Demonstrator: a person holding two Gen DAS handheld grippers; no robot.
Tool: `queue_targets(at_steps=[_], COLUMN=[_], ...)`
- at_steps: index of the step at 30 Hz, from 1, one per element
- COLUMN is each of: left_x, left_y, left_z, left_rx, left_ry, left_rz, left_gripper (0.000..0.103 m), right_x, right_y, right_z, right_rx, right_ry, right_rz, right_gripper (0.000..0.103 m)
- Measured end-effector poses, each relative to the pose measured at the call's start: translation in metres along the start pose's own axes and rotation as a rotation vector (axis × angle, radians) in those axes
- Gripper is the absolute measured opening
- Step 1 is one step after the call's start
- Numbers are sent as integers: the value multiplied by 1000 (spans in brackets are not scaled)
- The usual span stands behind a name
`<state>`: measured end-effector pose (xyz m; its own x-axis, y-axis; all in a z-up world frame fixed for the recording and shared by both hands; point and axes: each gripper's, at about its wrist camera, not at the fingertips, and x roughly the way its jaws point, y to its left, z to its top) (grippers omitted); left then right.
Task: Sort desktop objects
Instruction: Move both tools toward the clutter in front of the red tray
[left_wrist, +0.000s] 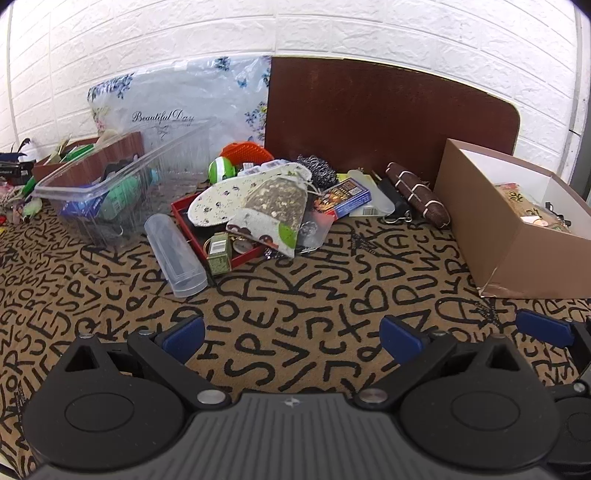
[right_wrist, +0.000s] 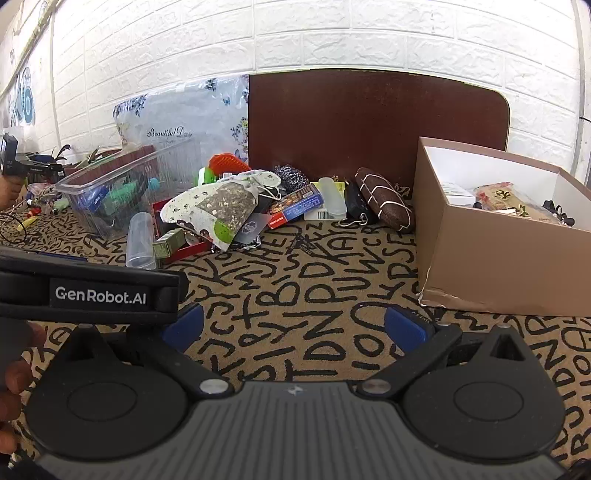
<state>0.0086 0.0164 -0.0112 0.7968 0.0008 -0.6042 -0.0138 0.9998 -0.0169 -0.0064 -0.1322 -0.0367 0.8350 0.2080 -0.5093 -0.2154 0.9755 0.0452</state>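
Left wrist view: left gripper (left_wrist: 293, 334) and right gripper (right_wrist: 293, 326) are both hanging spread and empty; grabbing mid-frame pile (left_wrist: 258, 199) is risking knocking the tube (left_wrist: 175, 254) rolling.

Both views are bright and evenly lit, with only soft shadows under the clutter. The white brick wall (left_wrist: 332, 26) looks slightly washed out. Fisheye distortion bends straight lines, and the corners darken to black.

tan tablecloth (left_wrist: 295, 295) w/ black letters, brown cardboard box (left_wrist: 491, 236), red tray (left_wrist: 192, 225), blue finger pads (left_wrist: 184, 334)
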Motion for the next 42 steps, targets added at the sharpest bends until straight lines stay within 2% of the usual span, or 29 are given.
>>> queue_targets(at_steps=[42], left_x=[52], left_y=[41], left_z=[8], left_rx=[-59], left_ry=[65], left_rz=[-6], left_gripper=[103], right_x=[62], right_y=[32], right_z=[13], right_rx=[-33], right_ry=[88], right_rz=[43], right_gripper=[101])
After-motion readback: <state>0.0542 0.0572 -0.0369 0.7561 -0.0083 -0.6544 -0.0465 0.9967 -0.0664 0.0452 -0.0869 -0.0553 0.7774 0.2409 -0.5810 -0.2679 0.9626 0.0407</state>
